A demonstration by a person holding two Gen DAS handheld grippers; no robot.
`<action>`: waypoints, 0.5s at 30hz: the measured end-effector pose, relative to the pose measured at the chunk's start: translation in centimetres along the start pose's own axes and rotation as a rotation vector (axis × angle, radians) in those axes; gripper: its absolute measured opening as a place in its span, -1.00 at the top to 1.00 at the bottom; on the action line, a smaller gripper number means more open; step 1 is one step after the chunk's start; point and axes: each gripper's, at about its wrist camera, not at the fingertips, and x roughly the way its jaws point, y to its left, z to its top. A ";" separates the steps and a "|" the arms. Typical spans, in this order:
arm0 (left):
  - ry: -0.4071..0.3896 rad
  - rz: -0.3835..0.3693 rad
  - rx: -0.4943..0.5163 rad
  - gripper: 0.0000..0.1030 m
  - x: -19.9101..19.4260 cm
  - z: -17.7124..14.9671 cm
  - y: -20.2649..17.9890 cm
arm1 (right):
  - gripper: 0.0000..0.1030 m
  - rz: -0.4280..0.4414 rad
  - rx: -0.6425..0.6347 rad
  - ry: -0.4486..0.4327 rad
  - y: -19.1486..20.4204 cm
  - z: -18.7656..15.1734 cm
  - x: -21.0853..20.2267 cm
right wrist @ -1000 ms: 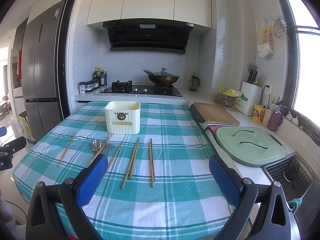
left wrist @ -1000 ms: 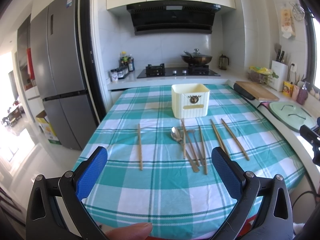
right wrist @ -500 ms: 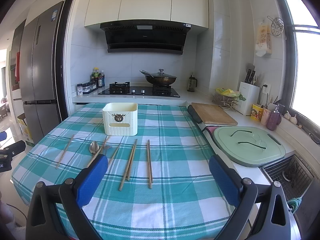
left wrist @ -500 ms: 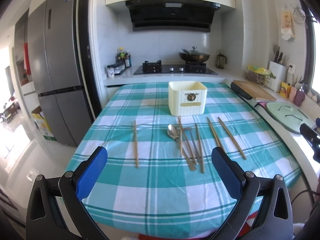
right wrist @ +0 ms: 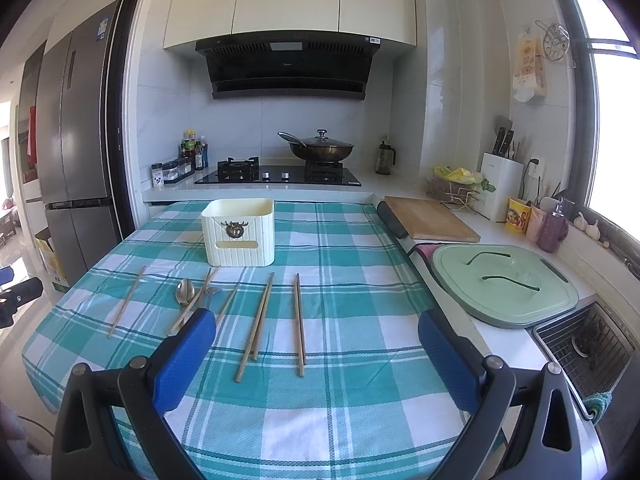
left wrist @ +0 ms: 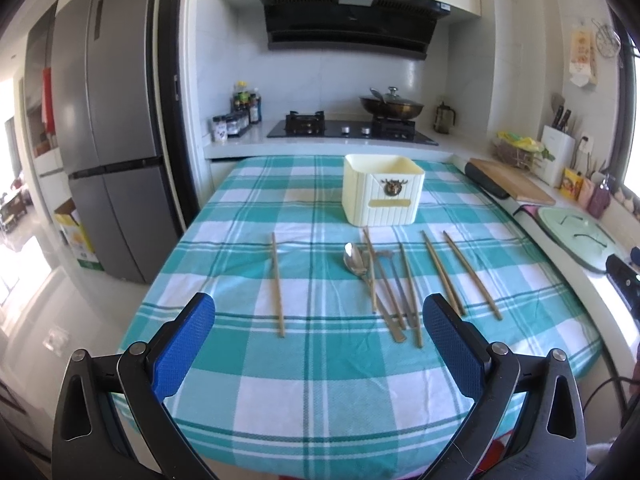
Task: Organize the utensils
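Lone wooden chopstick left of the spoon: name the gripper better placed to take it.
Left. The lone wooden chopstick lies just ahead of the open left gripper; from the right gripper it sits far left.

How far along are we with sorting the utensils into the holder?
Nothing looks done: the cream holder shows no utensils above its rim. Nothing is in hand; the left gripper and right gripper are both open and hover. Left: the spoon, the lone chopstick and the other chopsticks on the tablecloth.

Woven checked cloth (left wrist: 320,380), matt wooden chopsticks (left wrist: 277,284), glossy metal spoon (left wrist: 353,258), ribbed cream plastic holder (left wrist: 382,196)
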 end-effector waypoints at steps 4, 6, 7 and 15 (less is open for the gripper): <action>0.027 0.000 -0.027 -0.99 1.2 -0.2 0.1 | -1.00 -0.004 0.005 0.023 -0.1 -0.2 1.0; 0.027 0.003 -0.032 -0.99 1.6 -0.2 0.2 | -1.00 -0.006 0.008 0.032 -0.2 -0.2 1.4; 0.023 0.013 -0.028 -0.99 1.7 -0.3 0.1 | -1.00 -0.007 0.010 0.034 -0.3 -0.2 1.6; 0.003 0.014 -0.031 -0.99 2.9 -0.2 0.1 | -1.00 -0.022 0.017 0.053 -1.1 -0.6 3.2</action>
